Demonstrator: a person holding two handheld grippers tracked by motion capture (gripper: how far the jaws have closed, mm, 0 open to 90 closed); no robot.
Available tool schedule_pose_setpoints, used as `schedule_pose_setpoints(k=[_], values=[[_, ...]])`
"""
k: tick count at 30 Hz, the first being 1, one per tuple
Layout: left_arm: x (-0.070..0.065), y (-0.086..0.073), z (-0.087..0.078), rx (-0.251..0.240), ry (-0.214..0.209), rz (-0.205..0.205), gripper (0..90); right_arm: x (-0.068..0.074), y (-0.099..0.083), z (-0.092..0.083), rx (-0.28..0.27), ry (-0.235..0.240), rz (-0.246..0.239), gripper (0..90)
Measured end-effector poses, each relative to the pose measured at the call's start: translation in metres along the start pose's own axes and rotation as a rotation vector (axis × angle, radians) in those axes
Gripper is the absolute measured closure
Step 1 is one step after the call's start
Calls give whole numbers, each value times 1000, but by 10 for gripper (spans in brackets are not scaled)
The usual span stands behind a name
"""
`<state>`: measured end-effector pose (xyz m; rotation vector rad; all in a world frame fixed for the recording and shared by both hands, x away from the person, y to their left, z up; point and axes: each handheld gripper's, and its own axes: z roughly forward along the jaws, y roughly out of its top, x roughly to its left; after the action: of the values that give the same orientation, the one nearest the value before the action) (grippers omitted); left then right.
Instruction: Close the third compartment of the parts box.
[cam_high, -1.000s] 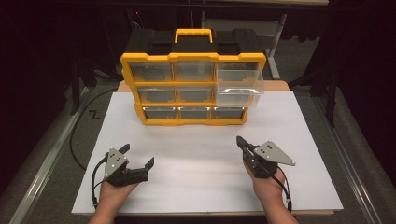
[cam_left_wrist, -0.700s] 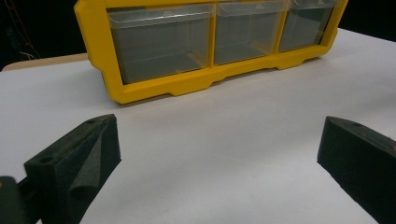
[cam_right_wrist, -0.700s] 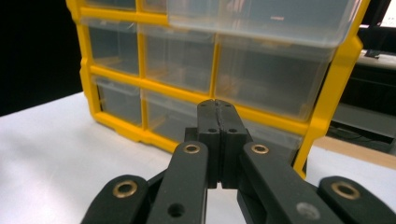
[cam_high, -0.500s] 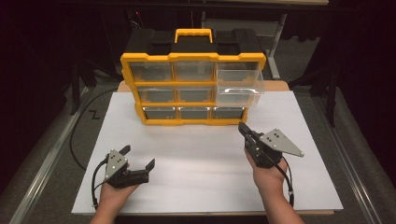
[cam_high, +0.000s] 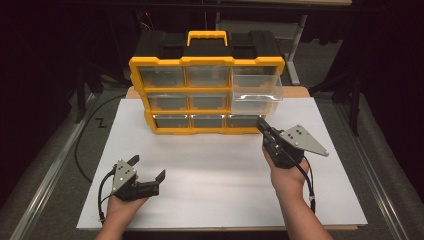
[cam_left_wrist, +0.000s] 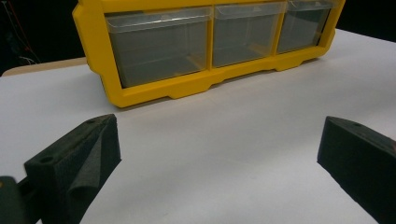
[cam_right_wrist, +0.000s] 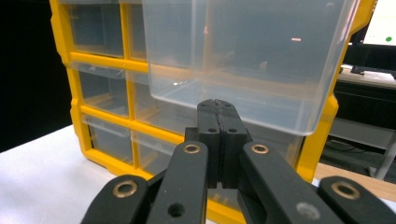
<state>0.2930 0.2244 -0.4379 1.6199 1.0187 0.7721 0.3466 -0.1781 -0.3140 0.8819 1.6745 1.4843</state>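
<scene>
Right gripper, fingers pressed together on nothing, points at the pulled-out drawer mid-frame; left gripper, lower left, fingers spread wide, empty.

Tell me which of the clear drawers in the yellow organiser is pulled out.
The top-right clear plastic drawer of the yellow-framed organiser cabinet: it juts forward past the frame, while the other eight sit flush in their slots.

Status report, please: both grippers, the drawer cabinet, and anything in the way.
Left gripper open, low over the sheet. Right gripper shut, empty, at the cabinet. Top-right drawer pulled out. Nothing between.
</scene>
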Motion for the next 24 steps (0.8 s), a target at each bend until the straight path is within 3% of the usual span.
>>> schedule_pose_setpoints(k=[24], values=[[1, 1, -2, -20, -9, -9, 3, 0, 36, 13, -40, -25, -4, 900]])
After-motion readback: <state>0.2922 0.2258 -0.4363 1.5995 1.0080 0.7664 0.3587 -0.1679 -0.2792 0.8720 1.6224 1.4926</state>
